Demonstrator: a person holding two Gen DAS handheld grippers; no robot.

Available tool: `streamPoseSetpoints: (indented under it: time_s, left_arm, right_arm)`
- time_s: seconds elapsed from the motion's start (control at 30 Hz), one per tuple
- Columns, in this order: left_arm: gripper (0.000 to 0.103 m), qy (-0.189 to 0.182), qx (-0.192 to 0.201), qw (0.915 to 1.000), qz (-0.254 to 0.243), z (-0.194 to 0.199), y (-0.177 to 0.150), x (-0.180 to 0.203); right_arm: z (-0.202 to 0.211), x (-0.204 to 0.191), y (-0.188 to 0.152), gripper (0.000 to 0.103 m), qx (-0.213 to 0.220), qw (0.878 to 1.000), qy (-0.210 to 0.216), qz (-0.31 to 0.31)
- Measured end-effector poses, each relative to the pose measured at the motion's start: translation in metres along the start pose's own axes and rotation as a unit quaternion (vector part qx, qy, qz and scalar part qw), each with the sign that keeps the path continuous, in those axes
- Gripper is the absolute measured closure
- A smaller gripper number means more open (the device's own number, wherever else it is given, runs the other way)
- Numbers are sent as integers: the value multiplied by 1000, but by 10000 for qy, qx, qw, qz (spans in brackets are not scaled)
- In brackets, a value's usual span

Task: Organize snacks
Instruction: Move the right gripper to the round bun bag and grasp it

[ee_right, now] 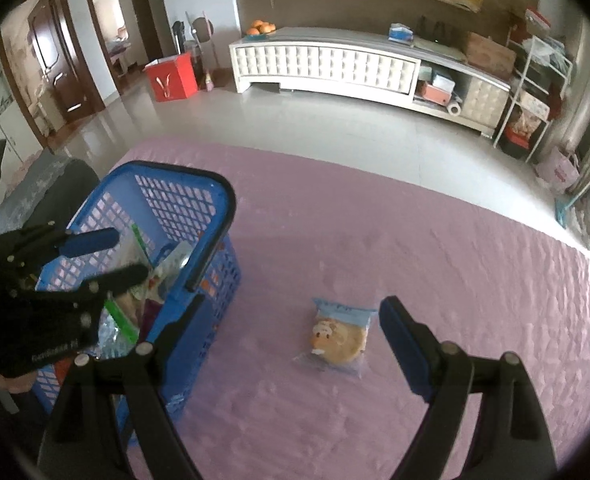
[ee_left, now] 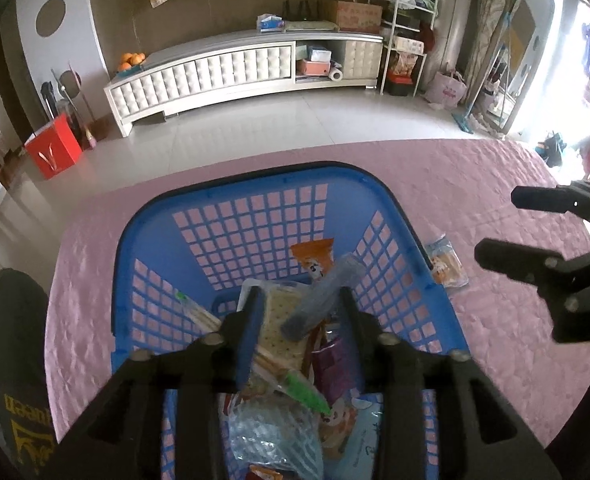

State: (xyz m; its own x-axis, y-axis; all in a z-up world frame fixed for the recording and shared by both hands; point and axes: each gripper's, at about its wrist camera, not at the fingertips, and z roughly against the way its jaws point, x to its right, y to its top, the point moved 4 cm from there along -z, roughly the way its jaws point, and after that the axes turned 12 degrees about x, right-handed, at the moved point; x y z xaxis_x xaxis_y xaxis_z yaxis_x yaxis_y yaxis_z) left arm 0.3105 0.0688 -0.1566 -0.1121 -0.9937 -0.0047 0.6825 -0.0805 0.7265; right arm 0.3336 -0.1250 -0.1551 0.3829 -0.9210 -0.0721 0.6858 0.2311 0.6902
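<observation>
Your left gripper (ee_left: 299,300) is hovering over the blue basket (ee_left: 255,184), jaws parted, and a blurred grey-blue packet (ee_left: 319,300) is sitting loose between them above the snacks piled inside; whether a pad is touching it, I can't tell. Your right gripper (ee_right: 291,316) is gaping wide and empty just above the pink cloth (ee_right: 455,248), framing a round bun packet (ee_right: 339,338) lying beside the basket.

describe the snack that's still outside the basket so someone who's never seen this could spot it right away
Start at the pink quilt and find the blue basket on it. Beside the basket, alone on the bare quilt, lies a clear packet with a round golden cake inside and a pale blue top strip. Every other snack is piled in the basket; this one lies flat between the right tongs.
</observation>
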Motion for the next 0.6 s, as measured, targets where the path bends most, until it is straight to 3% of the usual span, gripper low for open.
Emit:
streamPoseSetpoints:
  time_s: [0.1,0.37,0.5,0.6]
  left_arm:
    - [41,-15,106,9999,-86,9,1,6]
    - [34,243,203,9993,-175,25,5,7]
    - [34,176,96,9998,-72,21,8,1]
    - [34,331,77,9994,-20,15,6,-4]
  right_arm:
    - [4,3,0,15,17,10000,-3,-51]
    - [6,14,-2,15,-22,9999,-74,-149]
    - [-4,20,-8,15,-251,9992,-179,-254]
    - [-13,27,-14,15,-377,9983,-266,-354]
